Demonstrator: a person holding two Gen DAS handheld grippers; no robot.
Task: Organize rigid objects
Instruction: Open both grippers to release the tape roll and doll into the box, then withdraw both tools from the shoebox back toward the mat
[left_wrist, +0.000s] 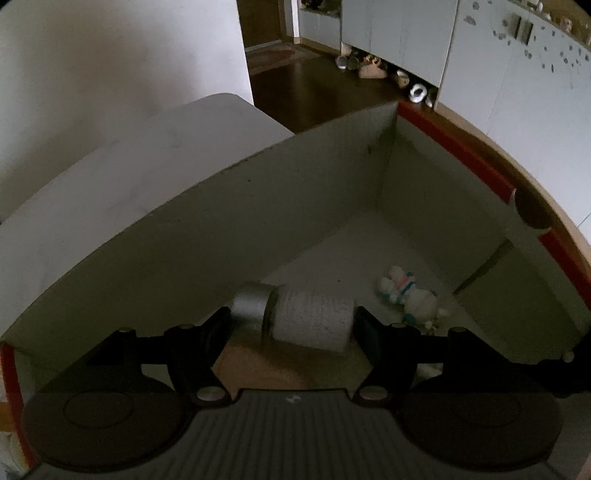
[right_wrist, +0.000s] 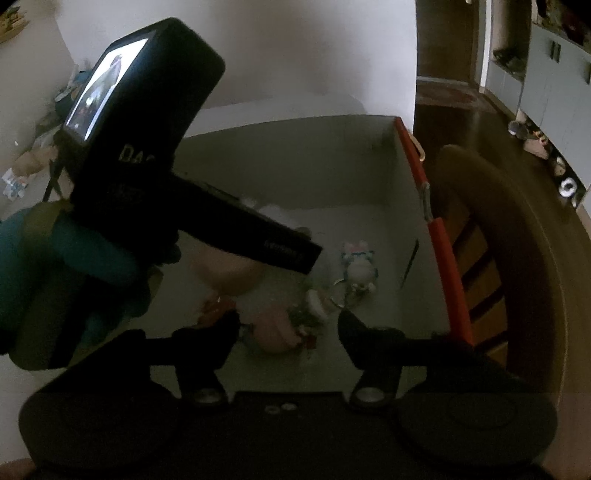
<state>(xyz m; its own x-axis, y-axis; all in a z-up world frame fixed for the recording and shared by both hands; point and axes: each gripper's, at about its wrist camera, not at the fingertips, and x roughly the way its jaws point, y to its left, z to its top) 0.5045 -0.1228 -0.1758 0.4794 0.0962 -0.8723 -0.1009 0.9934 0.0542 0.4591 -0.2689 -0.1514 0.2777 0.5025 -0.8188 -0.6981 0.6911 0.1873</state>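
A: Report task status.

B: Partly complete, as judged from the contents. The box (left_wrist: 332, 177) (grey board walls, red edge trim) already holds a small plush keychain figure (left_wrist: 406, 291) on its floor, plus a pink-and-green trinket (right_wrist: 295, 321) lying below the right gripper (right_wrist: 288, 325).

A: State of the right gripper?

B: Jaws apart, nothing pressed between them; the trinket lies on the box floor between and beyond the fingers, apparently released.

A: And the left gripper (left_wrist: 291, 325)?

B: Clamped on a cylindrical object (left_wrist: 295, 314), end to end. One section is smooth, dull silver; the other is pale with a speckled, grainy surface, and a thin disc separates them. It hangs low inside the box near a wall.

A: Remaining work?

B: Set the cylinder down and release it. Whether further items wait outside cannot be determined.
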